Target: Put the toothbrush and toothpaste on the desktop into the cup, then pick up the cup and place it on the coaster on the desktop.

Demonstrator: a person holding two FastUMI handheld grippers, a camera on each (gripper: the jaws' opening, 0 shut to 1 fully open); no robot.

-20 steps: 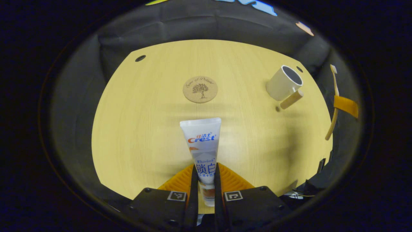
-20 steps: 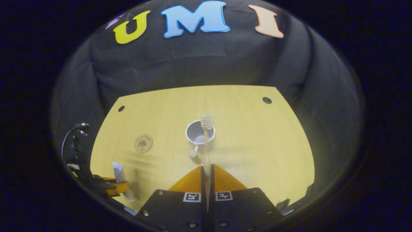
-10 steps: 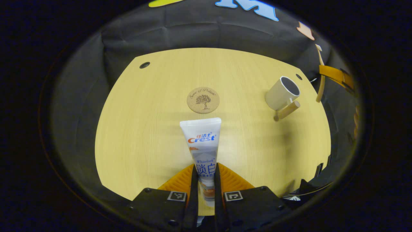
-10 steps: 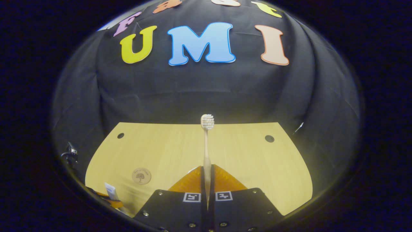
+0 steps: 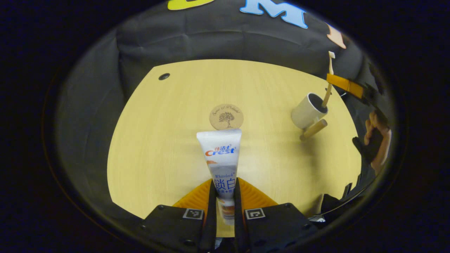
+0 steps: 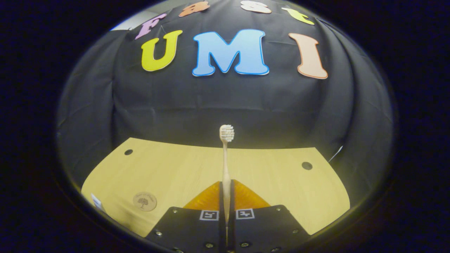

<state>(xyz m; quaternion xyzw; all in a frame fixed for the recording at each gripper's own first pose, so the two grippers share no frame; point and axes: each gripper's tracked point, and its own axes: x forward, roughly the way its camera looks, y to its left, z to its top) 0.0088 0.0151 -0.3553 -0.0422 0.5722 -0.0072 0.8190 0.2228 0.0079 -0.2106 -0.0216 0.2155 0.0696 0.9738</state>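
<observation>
Black cloth backs a pale wooden desk (image 5: 168, 140).

Left gripper view: left gripper (image 5: 223, 200) is clamped on the toothpaste (image 5: 220, 154), tube poking forward above the desk. Coaster (image 5: 226, 116) sits mid-desk, bare. Cup (image 5: 308, 110) stands far right, stubby wooden handle toward the camera. Right gripper (image 5: 342, 84) is above it with the toothbrush (image 5: 328, 82), lower tip at or just inside the cup mouth, bristles up. A hand (image 5: 376, 140) grips that tool.

Right gripper view: fingers closed tight on the toothbrush handle, brush upright against the cloth. Coaster (image 6: 145, 201) low left, a sliver of the tube (image 6: 95, 201) at the edge.

Step, I'd say: dropping the brush in. Keep it vertical, lower until the tip is well below the rim, then release; the cup looks light, so don't nudge the wall. For tip-to-cup alignment, trust the left gripper view.
</observation>
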